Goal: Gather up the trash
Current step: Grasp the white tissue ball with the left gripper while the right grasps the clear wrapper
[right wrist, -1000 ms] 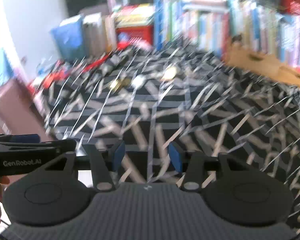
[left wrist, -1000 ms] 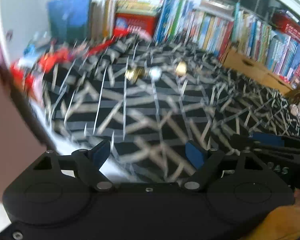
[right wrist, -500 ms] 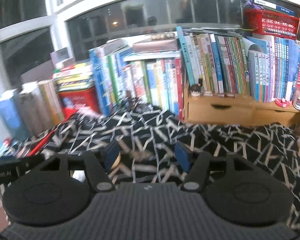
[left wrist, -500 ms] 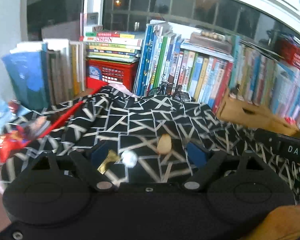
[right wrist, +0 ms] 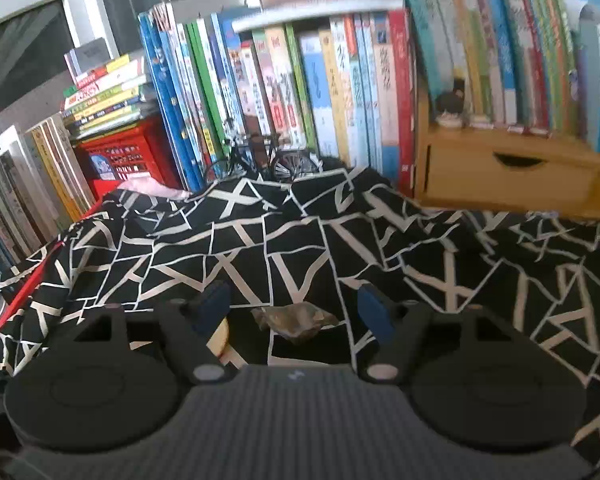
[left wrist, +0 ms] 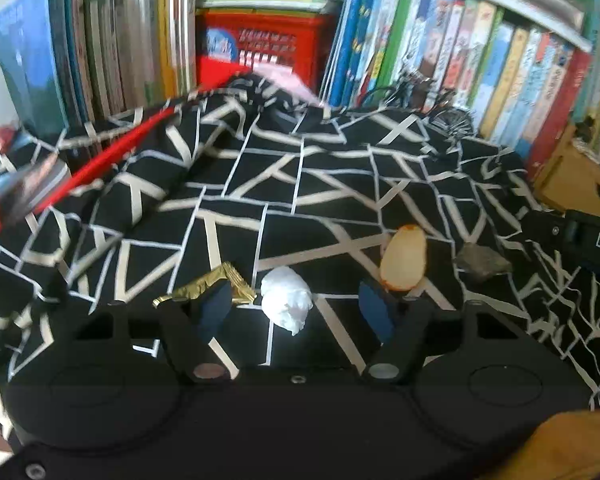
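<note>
Hovering over the black-and-white cloth (left wrist: 284, 184) that covers the table, I have four bits of trash lying in a loose row near its front. My left tongs (left wrist: 298, 306) are spread and have just been closing in, with the white tissue wad (left wrist: 286, 300) between the blue pads but not yet touched by either. The gold wrapper (left wrist: 204, 288) lies just beside the left pad, partly hidden by it, and the pale peel (left wrist: 404, 258) sits just beyond the right pad. My right tongs (right wrist: 296, 308) are spread too, having just been opening, and the brown crumpled scrap (right wrist: 296, 322) lies between their pads, untouched. I judge all four to be very light. The tissue should be soft and springy, so I would pinch it across its thick middle and let it squash. The scrap looks papery and creased, best taken across its raised ridge, not at a thin corner that could tear or slip. The wrapper looks flat, thin and slick; I would catch the lifted folded edge. The peel seems stiffer, curved and perhaps a little moist, so its long sides suit the pads. With things this low, the loose cloth may bunch up into the pinch.
</note>
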Action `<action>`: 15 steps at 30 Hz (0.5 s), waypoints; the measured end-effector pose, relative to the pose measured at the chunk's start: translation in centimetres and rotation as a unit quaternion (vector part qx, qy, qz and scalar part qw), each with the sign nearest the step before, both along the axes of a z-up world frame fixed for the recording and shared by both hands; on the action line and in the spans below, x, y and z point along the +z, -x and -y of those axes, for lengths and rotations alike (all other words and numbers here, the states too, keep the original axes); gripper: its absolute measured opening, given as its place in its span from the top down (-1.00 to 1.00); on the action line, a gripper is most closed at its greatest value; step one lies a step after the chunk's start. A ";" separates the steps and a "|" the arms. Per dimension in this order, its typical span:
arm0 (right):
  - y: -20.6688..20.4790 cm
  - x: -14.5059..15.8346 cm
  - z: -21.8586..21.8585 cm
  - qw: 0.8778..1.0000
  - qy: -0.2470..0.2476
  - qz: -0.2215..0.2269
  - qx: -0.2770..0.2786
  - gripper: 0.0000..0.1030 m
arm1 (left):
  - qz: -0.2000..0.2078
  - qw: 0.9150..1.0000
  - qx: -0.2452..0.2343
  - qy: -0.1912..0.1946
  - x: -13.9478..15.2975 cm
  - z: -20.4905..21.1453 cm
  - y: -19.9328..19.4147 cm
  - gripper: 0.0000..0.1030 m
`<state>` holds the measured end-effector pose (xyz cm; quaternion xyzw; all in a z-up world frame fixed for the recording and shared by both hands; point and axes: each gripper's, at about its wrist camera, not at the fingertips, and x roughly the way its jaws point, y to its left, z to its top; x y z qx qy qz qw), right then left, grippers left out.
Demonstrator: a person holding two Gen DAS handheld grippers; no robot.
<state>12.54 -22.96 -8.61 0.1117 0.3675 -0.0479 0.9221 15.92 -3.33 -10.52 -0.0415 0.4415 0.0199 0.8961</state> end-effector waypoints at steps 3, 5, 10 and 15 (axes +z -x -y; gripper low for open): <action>-1.0 -1.2 -0.2 1.000 0.002 -0.006 -0.001 -0.61 | -0.012 1.000 0.003 0.006 -1.1 0.1 -0.9 -0.10; -1.7 -1.9 -0.4 1.000 0.008 -0.008 -0.004 -0.63 | -0.018 1.000 -0.001 0.009 -1.6 0.3 -1.4 -0.03; -3.1 -3.6 -0.5 1.000 0.005 -0.023 -0.011 -0.64 | -0.026 1.000 -0.003 -0.007 -2.9 1.1 -2.7 -0.03; -4.4 -5.7 -0.4 0.999 -0.003 -0.046 -0.020 -0.64 | -0.026 0.999 0.005 -0.020 -3.6 1.3 -3.2 0.02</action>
